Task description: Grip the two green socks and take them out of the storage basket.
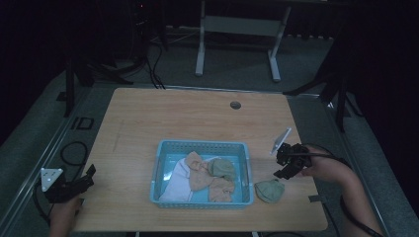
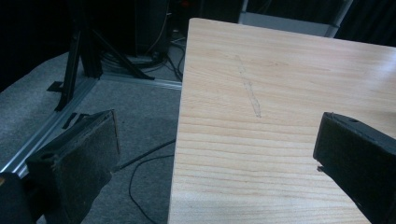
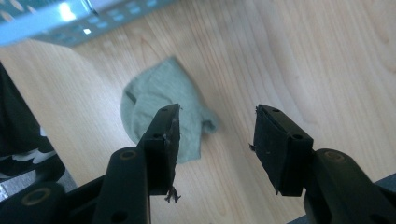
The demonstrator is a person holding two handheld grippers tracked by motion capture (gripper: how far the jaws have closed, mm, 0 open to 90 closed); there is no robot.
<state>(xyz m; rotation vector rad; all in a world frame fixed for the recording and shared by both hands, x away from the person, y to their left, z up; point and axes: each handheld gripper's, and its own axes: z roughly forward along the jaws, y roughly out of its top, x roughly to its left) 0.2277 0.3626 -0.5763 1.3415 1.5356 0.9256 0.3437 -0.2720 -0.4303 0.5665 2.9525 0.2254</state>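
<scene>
The green sock lies on the tabletop just beside the basket, near the front edge. The right gripper hangs half open and empty above it; a careless nudge could sweep the sock off. The left gripper gapes empty.

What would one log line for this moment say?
right gripper: open, above green sock on table | basket: more socks | left gripper: open, idle

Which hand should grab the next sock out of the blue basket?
Probably the right. The right tongs hover open just beside the blue basket, above the green sock lying on the table. The left tongs sit open at the table's far left edge.
</scene>
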